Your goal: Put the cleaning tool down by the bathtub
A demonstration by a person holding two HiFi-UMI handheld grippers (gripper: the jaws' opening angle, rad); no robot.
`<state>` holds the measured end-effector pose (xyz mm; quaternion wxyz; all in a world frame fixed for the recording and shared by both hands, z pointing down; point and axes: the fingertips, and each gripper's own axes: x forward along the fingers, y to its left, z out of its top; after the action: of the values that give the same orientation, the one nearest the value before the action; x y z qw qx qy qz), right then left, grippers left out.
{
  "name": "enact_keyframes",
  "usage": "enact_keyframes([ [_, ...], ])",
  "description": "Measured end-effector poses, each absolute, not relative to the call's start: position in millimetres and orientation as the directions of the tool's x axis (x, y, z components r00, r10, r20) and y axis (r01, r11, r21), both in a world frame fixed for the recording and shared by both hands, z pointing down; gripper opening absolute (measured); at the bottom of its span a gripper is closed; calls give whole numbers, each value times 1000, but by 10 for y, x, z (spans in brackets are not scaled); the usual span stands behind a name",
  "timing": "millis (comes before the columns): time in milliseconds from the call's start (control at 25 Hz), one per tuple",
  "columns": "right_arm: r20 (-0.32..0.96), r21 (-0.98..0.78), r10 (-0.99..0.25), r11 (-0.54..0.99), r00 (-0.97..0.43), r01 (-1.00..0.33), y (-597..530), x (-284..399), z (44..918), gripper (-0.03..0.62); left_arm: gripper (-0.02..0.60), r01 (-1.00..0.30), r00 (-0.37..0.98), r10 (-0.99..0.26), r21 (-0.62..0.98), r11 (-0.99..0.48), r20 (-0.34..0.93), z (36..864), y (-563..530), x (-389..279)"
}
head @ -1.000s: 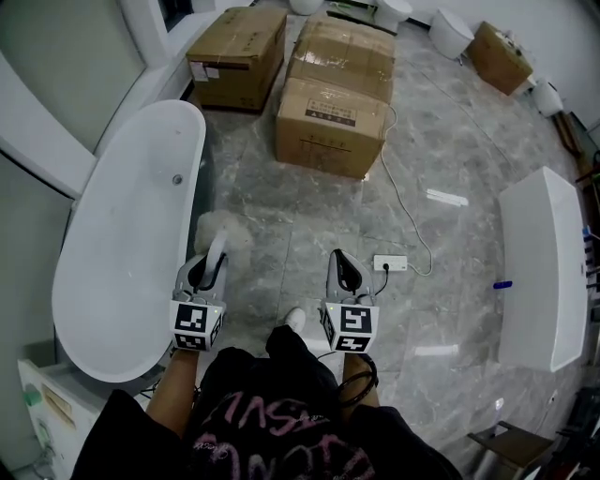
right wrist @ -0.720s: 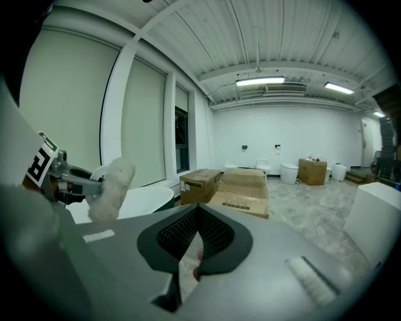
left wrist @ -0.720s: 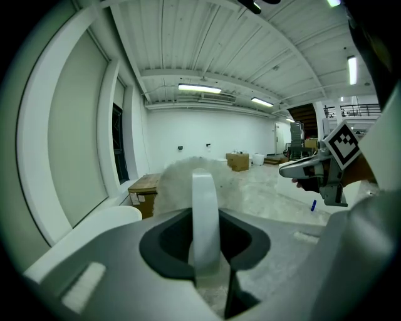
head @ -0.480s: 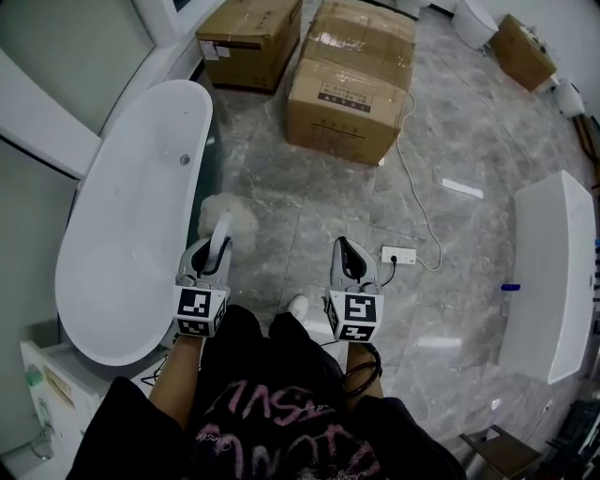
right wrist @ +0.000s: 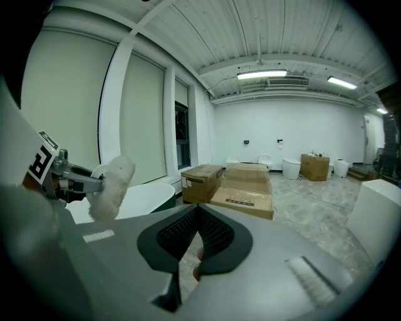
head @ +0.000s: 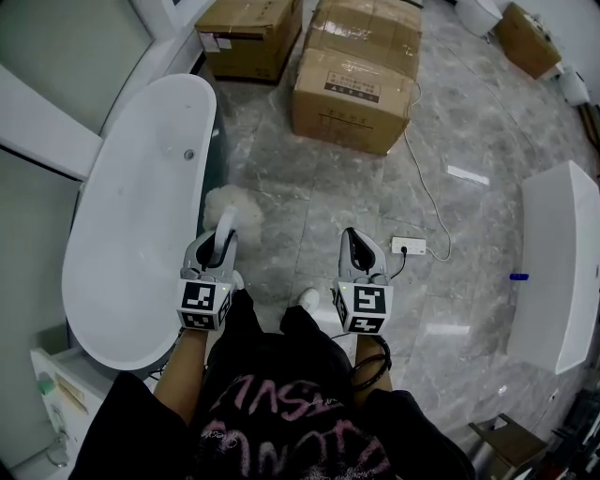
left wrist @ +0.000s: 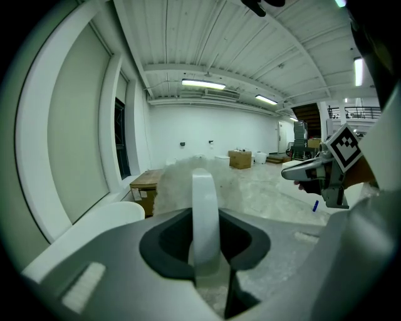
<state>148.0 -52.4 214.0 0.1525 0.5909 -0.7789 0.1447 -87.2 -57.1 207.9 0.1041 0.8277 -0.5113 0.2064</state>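
My left gripper (head: 222, 241) is shut on the white handle (left wrist: 205, 213) of the cleaning tool, whose fluffy white head (head: 226, 203) sticks out past the jaws over the floor, right beside the white bathtub (head: 131, 244). In the right gripper view the fluffy head (right wrist: 111, 186) hangs in front of the bathtub rim (right wrist: 145, 195). My right gripper (head: 360, 246) is held level over the marble floor, shut with nothing between its jaws. The left gripper view shows the fluffy head (left wrist: 182, 172) beyond the handle.
Cardboard boxes (head: 354, 82) stand on the floor ahead, with another box (head: 247, 25) near the tub's far end. A white power strip (head: 409, 246) with its cable lies to the right. A second white tub (head: 559, 258) stands at the far right. The person's shoes (head: 307, 300) are below the grippers.
The view has shifted forward over the floor. Both grippers keep the same pose, and the left one still holds the tool beside the tub.
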Motion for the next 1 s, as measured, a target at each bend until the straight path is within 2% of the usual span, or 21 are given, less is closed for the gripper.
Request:
enact_keyframes([
  [480,437,-42,-871,228,-223,-973,-615,1134,2242,17,78,-862,434,-755,-17,-507,492,2303,-744,-1135],
  [1000,479,-58,-858,178,-184,-982,-580,1082,2518,23,78,-830,474,-693,12,-558,544,2625,-714,-1168],
])
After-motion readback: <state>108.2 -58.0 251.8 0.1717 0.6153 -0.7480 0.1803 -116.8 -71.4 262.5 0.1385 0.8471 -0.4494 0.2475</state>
